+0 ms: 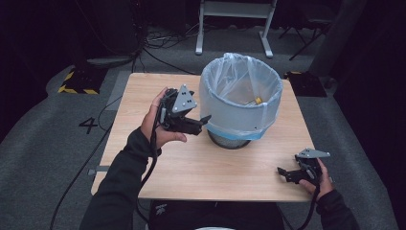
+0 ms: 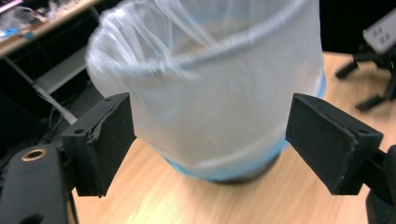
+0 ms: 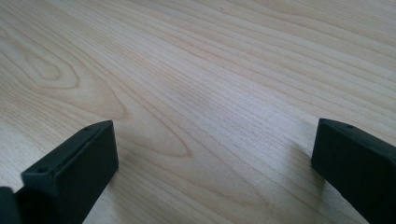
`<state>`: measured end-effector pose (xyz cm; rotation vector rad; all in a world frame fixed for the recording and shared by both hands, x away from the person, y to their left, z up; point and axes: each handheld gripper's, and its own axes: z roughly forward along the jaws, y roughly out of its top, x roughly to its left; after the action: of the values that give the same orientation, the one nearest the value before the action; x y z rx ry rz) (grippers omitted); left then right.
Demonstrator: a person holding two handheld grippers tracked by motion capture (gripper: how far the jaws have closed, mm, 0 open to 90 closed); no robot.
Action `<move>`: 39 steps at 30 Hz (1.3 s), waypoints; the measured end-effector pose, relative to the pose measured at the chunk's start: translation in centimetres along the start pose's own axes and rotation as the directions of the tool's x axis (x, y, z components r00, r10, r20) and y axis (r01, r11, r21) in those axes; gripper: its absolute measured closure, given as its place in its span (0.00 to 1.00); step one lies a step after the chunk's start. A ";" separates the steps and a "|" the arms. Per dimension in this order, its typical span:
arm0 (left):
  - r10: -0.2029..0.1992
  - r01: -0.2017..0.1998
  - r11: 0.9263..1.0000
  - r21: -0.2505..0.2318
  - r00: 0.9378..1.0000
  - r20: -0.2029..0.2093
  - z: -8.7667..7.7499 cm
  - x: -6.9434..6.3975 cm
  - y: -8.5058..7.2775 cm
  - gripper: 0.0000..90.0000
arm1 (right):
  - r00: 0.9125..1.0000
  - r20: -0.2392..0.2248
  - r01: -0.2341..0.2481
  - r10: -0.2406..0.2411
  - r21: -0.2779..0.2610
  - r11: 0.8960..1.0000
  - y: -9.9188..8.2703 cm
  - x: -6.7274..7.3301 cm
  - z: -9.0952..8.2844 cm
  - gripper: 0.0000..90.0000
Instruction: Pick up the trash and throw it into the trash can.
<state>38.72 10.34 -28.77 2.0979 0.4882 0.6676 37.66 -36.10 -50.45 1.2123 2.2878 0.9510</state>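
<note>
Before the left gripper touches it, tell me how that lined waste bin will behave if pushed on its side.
The waste bin would probably slide or tip easily: it looks nearly empty, with one small yellow item inside. Its thin plastic liner hangs loose over the wall, so it would likely crumple and slip under the left gripper. The mesh base appears narrower than the top, favouring tipping.

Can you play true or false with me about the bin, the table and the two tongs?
1. The bin has a plastic bag in it. True.
2. The left tongs squeeze the bag. False: they are open beside the bin.
3. The right tongs are open over bare table. True.
4. The bin lies on its side. False: it stands upright.
5. Something yellow is inside the bin. True.
</note>
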 end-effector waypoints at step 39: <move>-0.123 0.110 0.935 0.337 0.992 0.018 3.2 -3.6 -18.2 0.19 | 1.000 0.008 -0.013 0.013 0.003 1.000 0.0 0.0 0.0 0.01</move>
<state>36.01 16.49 -46.39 2.3729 0.7419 0.5000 37.70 -36.10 -50.43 1.2314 2.2784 0.9459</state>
